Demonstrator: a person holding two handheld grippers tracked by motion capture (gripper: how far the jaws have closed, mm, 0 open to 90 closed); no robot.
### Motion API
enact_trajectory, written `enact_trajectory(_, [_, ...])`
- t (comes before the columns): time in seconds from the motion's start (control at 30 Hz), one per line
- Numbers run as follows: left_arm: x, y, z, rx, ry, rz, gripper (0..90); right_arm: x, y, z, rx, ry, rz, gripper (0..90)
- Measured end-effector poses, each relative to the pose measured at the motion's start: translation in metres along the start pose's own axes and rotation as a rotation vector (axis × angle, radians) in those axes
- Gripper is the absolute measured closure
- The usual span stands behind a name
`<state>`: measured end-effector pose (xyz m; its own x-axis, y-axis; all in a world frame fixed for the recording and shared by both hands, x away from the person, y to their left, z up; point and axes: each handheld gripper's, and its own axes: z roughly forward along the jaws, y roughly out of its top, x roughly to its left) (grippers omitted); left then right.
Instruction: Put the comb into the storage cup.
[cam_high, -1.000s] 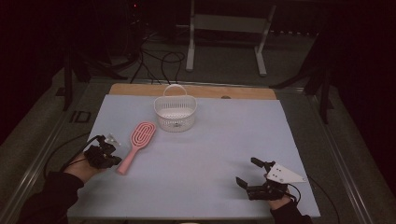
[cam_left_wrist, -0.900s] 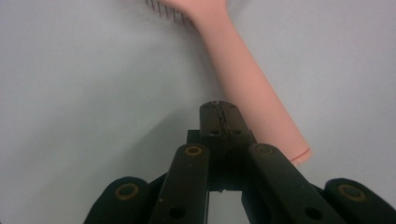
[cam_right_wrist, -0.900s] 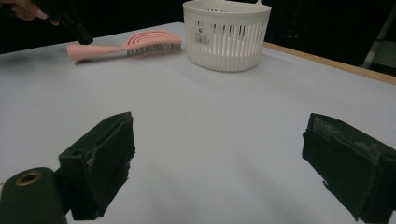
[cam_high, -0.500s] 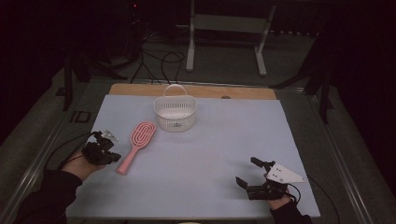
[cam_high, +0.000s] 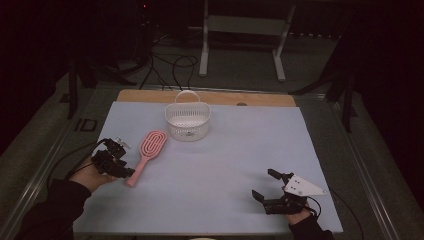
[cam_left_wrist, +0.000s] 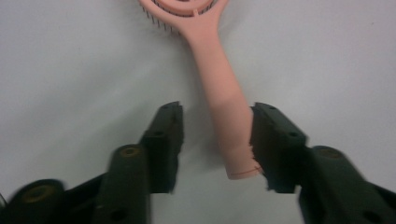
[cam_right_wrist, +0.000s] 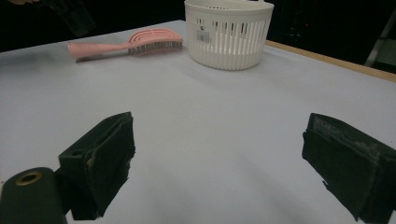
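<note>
A pink hairbrush (cam_high: 146, 154) is seen lying flat on a pale blue table cover (cam_high: 225, 165), left of centre in the high view, its handle angled toward the lower left. The left gripper (cam_high: 125, 171) is held at the handle's end. In the left gripper view its jaws are parted around the handle (cam_left_wrist: 223, 102); the right-hand jaw is touching or nearly touching it, while a gap is left at the other. A white slotted basket (cam_high: 187, 120) with a hoop handle is placed just beside the brush head, toward the upper centre. At the lower right, the right gripper (cam_high: 265, 186) is held wide open over the bare cover, with nothing between its jaws.
</note>
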<state>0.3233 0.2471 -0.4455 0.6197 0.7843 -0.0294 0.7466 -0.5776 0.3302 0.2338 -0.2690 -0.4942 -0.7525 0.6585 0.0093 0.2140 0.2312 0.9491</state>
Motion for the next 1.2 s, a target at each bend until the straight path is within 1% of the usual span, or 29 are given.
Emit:
enact_trajectory(0.13, [-0.003,0.002,0.002,0.017,0.003,0.006,36.1,0.0,0.0,0.0,0.002,0.001,0.002,9.0])
enact_trajectory(0.2, [-0.006,0.004,0.003,0.027,0.025,0.014,26.8,0.0,0.0,0.001,0.0,0.001,-0.001,9.0])
enact_trajectory(0.23, [-0.006,0.004,0.002,0.035,0.023,0.025,23.8,0.0,0.0,0.001,-0.003,0.002,-0.001,9.0])
enact_trajectory(0.27, [-0.007,0.005,0.002,0.034,0.02,0.029,21.2,0.0,0.0,0.001,-0.003,0.003,-0.002,9.0])
enact_trajectory(0.3, [-0.007,0.006,0.002,0.039,0.017,0.029,16.6,0.001,0.0,0.001,0.0,0.002,0.002,9.0])
enact_trajectory(0.33, [-0.007,0.007,0.002,0.036,0.008,0.021,14.4,0.001,0.0,0.001,0.002,0.004,0.002,9.0])
enact_trajectory(0.4, [-0.007,0.009,0.001,0.037,0.003,0.004,4.5,0.001,0.0,0.001,0.0,0.005,0.0,9.0])
enact_trajectory(0.43, [-0.007,0.009,0.0,0.04,-0.013,0.008,1.7,0.0,0.0,0.001,-0.003,0.004,-0.001,9.0])
enact_trajectory(0.47, [-0.007,0.01,-0.001,0.033,-0.013,-0.003,0.0,0.001,0.0,0.001,-0.001,0.004,0.003,9.0])
enact_trajectory(0.57, [-0.009,0.012,-0.004,0.021,-0.007,-0.017,0.0,0.001,0.0,0.001,0.001,0.004,0.004,9.0])
enact_trajectory(0.63, [-0.009,0.014,-0.006,0.012,-0.018,-0.021,0.0,0.001,0.0,0.001,-0.005,0.003,0.0,9.0])
enact_trajectory(0.67, [-0.009,0.015,-0.007,0.018,-0.025,-0.021,0.0,0.0,0.0,0.001,-0.003,0.003,0.0,9.0])
enact_trajectory(0.73, [-0.01,0.016,-0.007,0.017,-0.027,-0.033,0.0,0.0,0.0,0.001,0.001,0.002,0.003,9.0])
enact_trajectory(0.77, [-0.011,0.017,-0.007,0.026,-0.024,-0.034,0.0,0.001,0.0,0.001,0.001,0.002,0.003,9.0])
enact_trajectory(0.87, [-0.013,0.02,-0.007,0.029,-0.011,-0.041,0.0,0.001,0.0,0.001,-0.001,0.003,0.0,9.0])
enact_trajectory(1.03, [-0.016,0.025,-0.003,0.031,-0.025,-0.073,0.0,0.001,0.0,0.001,-0.002,0.003,0.0,9.0])
enact_trajectory(1.07, [-0.017,0.026,-0.002,0.038,-0.022,-0.077,0.0,0.001,0.0,0.001,0.002,0.003,-0.001,9.0])
enact_trajectory(1.13, [-0.017,0.029,-0.001,0.031,-0.022,-0.097,0.0,0.001,0.0,0.002,0.004,0.004,0.0,9.0])
enact_trajectory(1.2, [-0.017,0.03,0.0,0.032,-0.02,-0.098,0.0,0.001,0.0,0.001,0.001,0.004,-0.002,9.0])
